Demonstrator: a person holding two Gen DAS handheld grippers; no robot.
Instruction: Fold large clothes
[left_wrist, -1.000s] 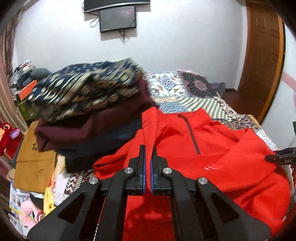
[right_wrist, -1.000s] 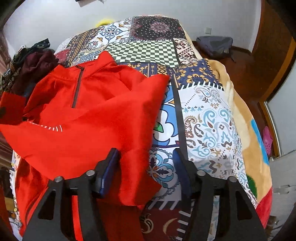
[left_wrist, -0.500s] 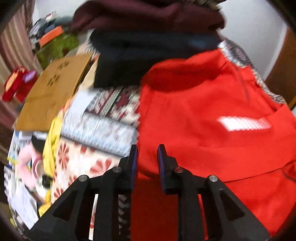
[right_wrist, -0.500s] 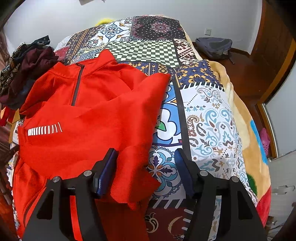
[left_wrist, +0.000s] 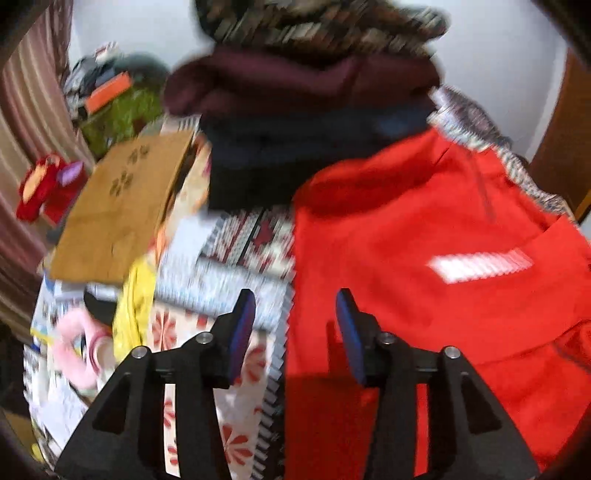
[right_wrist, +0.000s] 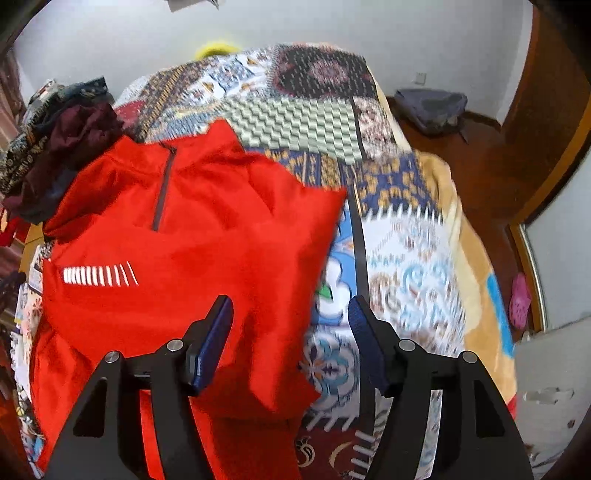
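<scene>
Nearest in the left wrist view, the left gripper (left_wrist: 291, 328) hangs over the left side edge of a red pullover (left_wrist: 424, 266). Its blue-padded fingers (left_wrist: 242, 328) are spreading apart and press on nothing; the garment's edge lies below the gap. In the right wrist view, the right gripper (right_wrist: 290, 339) is also parted and grips nothing, with the pullover's right folded-in edge lying under the space between its fingers.

The red pullover lies flat on a patchwork quilt (right_wrist: 406, 258) covering the bed, collar and short zip (right_wrist: 162, 192) toward the far end, and a white reflective stripe panel (right_wrist: 99, 275) on a part folded across it. Its right side reaches about the middle of the bed; its left side runs close to the bed's left edge.

The fabric looks light, soft and fairly smooth, perhaps a little slippery, though blur makes the texture hard to judge. It would likely sag and slide if lifted by one point, so the surest hold is a pinch through doubled cloth at the hem corners or side edges, one gripper each side.

Farther along the left edge sits a stack of folded clothes (left_wrist: 306, 110), maroon and dark blue under a patterned piece. A brown paper bag (left_wrist: 122, 214) lies beyond that edge.
</scene>
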